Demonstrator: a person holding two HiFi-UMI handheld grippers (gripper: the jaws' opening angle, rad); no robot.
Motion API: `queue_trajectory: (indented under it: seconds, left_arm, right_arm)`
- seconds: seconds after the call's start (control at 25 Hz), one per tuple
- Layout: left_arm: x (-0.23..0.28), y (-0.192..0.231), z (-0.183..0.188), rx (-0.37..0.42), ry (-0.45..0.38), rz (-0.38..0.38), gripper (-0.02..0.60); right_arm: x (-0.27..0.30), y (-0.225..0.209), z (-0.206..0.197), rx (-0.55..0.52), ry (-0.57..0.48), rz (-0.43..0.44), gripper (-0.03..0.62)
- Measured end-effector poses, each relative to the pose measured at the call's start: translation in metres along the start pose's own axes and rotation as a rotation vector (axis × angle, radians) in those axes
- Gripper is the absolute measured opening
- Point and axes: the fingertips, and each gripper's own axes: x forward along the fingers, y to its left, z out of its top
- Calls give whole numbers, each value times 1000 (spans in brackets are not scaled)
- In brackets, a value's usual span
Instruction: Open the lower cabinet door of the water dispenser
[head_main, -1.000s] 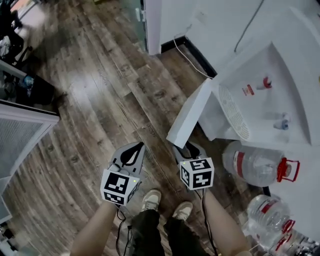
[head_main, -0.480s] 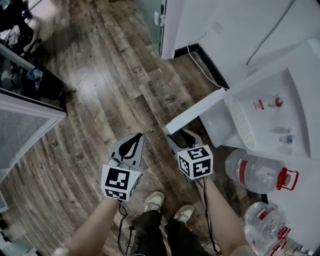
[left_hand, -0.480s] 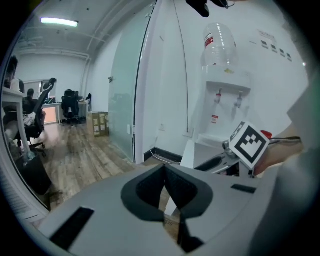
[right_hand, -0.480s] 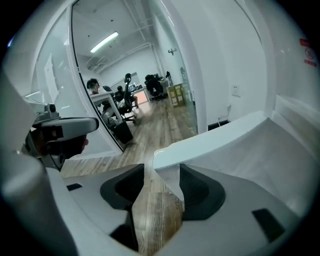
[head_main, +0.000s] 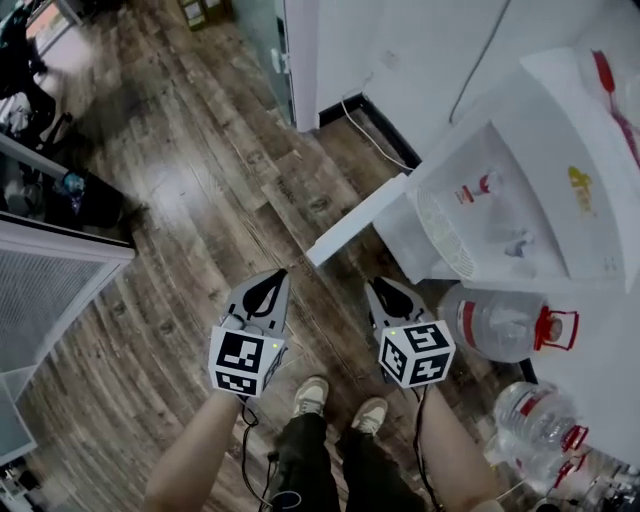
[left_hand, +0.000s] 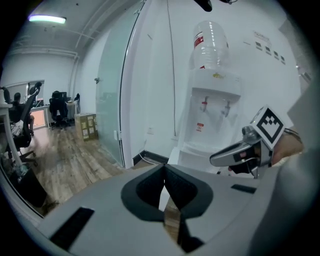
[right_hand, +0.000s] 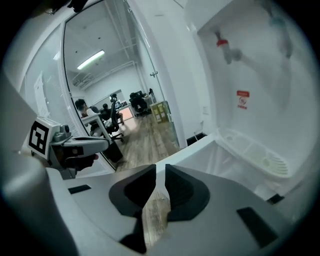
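The red label (right_hand: 242, 99) on the water dispenser (head_main: 530, 170) is unreadable, its lower cabinet door (head_main: 355, 220) stands open at centre, the left gripper (left_hand: 164, 167) is closed and empty, and the right gripper (right_hand: 160, 172), just closing, shows a narrow empty gap

Water dispenser (head_main: 520, 190) at right against the wall, bottle (left_hand: 210, 45) upright on top, lower cabinet door (head_main: 355, 220) swung out leftward over the floor (head_main: 200, 200), first jug (head_main: 505, 325) beside the dispenser's base, apparently on the floor, second jug (head_main: 535, 420) before it, shoes (head_main: 310, 395) left of both
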Motion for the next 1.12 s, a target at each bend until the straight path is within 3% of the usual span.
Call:
queue_trajectory:
  seconds: [0.24,0.64,1.0,1.12]
  left_arm:
    - [-18,-43,62,54,-32,-58,6]
    - [-72,-114,178,128,-56,-146,6]
    - [-145,-168,285,150,-140,-186,6]
    - [-177,-183,322,195,-167,-188,6]
  right_arm:
    - [-86,-6,45,15,-69,-44,20]
    - [-226,21,137,-120,-166,-104,8]
    - [-344,58,224,-196,-276,-76,6]
    - [-386,78,249,-241,-305,-61,6]
